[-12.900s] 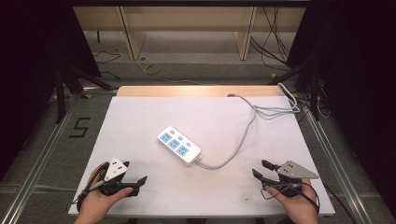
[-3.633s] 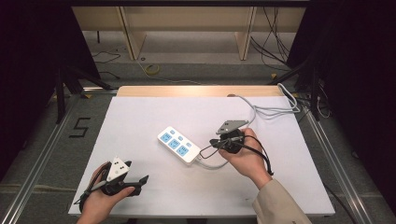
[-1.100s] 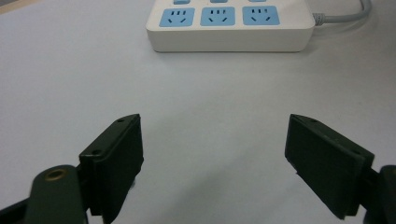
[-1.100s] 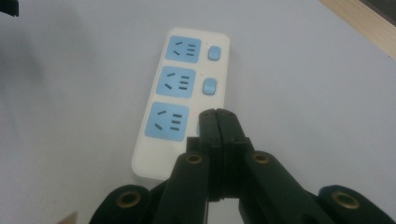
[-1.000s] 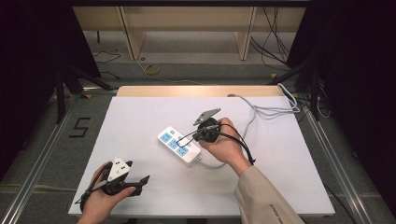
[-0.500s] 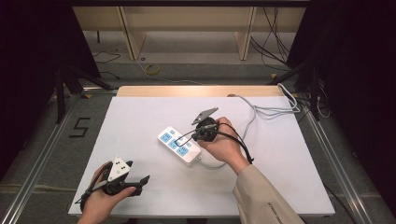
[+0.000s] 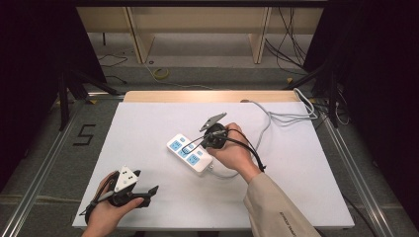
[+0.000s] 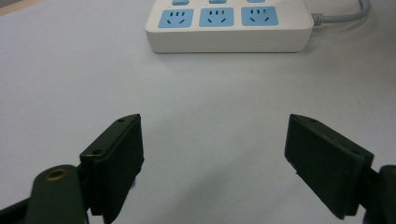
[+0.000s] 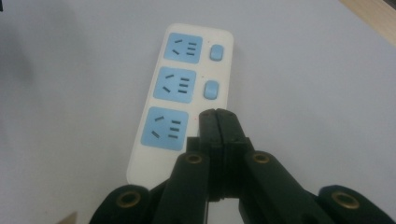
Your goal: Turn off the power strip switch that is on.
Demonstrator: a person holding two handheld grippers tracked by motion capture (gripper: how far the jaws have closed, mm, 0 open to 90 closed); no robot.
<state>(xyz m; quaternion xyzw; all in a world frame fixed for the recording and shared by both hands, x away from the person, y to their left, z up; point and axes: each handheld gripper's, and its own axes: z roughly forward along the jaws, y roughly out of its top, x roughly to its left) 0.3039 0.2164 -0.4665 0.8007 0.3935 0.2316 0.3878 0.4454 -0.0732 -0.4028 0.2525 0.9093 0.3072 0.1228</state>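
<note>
Our right gripper [image 9: 218, 114] is clenched, jaws pressed together with nothing between them, tips over the power strip [image 9: 180, 107] beside its nearest blue socket, where a switch would sit. Our left gripper [image 8: 212, 158] is released, jaws wide apart above the white table [image 7: 148, 128], the strip lying ahead of it.

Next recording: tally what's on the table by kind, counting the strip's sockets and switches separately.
Power strip: 1
Blue sockets: 3
Blue switches visible: 2, where a third would sit is hidden behind the shut right hand-held gripper
Hand-held grippers: 2, left open
Total: 8
</note>
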